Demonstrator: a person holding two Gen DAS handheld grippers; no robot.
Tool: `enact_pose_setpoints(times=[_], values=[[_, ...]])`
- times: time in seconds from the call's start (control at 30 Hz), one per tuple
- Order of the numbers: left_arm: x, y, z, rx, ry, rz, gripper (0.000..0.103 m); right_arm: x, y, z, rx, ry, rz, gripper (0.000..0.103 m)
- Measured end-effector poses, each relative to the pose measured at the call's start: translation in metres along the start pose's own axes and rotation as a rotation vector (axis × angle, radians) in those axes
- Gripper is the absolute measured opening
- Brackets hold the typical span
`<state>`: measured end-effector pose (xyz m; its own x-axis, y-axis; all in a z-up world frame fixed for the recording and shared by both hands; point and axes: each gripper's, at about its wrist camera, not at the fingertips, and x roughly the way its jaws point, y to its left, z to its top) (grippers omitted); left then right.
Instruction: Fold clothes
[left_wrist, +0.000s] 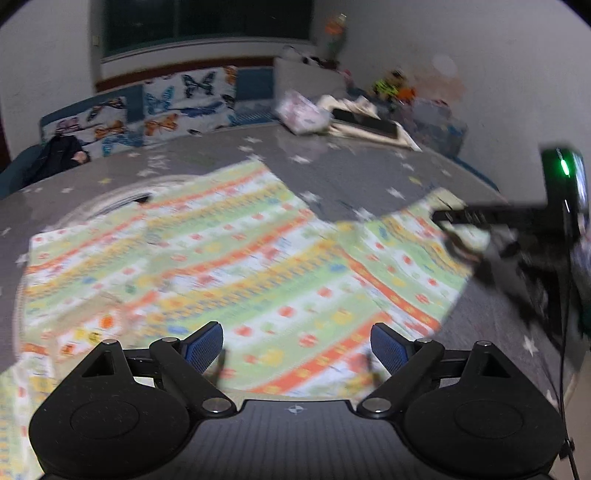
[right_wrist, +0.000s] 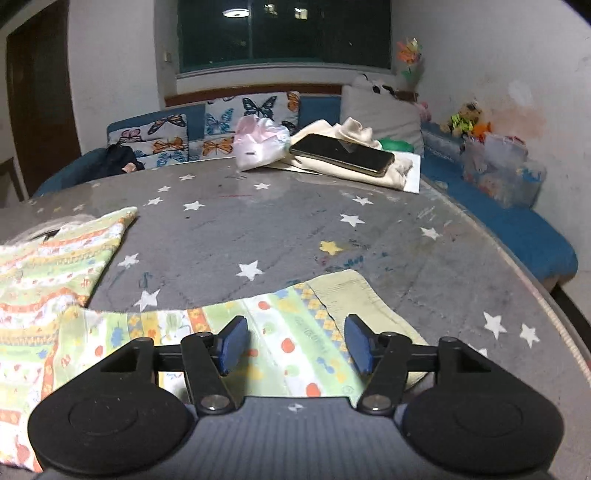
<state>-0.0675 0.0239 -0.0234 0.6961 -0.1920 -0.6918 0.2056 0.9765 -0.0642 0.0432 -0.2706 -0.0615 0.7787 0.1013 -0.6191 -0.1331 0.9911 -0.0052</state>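
Note:
A child's striped, patterned shirt (left_wrist: 207, 266) lies spread flat on the grey star-print table (left_wrist: 332, 173). My left gripper (left_wrist: 295, 343) is open, hovering above the shirt's near hem, empty. In the left wrist view my right gripper (left_wrist: 448, 230) shows at the right over the sleeve end. In the right wrist view my right gripper (right_wrist: 295, 343) is open, its blue pads (right_wrist: 232, 343) on either side of the sleeve (right_wrist: 288, 332), just above the pale green cuff (right_wrist: 354, 299). The shirt body (right_wrist: 48, 266) lies to the left.
At the table's far side lie a phone (right_wrist: 341, 153) on cream cloth (right_wrist: 354, 168) and a pink plastic bag (right_wrist: 258, 142). A blue sofa with butterfly cushions (right_wrist: 218, 125) runs behind. A clear box (right_wrist: 502, 173) sits at right. The table edge (right_wrist: 554, 306) curves right.

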Motion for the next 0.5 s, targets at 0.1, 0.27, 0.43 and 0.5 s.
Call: enact_pose_setpoints(times=[0.1,0.27,0.43,0.5], values=[[-0.004,0.029,0.002,-0.064,-0.014,0.054,0.089,-0.001,0.0,-0.003,0.001,-0.005,0.022,0.07],[-0.005,0.08,0.0,-0.18,-0.011,0.141,0.088,0.001,0.003,-0.003,-0.004,0.003,0.025,0.082],[0.001,0.116,-0.013,-0.244,0.028,0.189,0.089,0.003,0.002,-0.003,0.002,0.015,0.028,0.094],[-0.001,0.121,-0.015,-0.232,0.025,0.214,0.089,0.004,0.001,-0.003,0.005,0.019,0.026,0.095]])
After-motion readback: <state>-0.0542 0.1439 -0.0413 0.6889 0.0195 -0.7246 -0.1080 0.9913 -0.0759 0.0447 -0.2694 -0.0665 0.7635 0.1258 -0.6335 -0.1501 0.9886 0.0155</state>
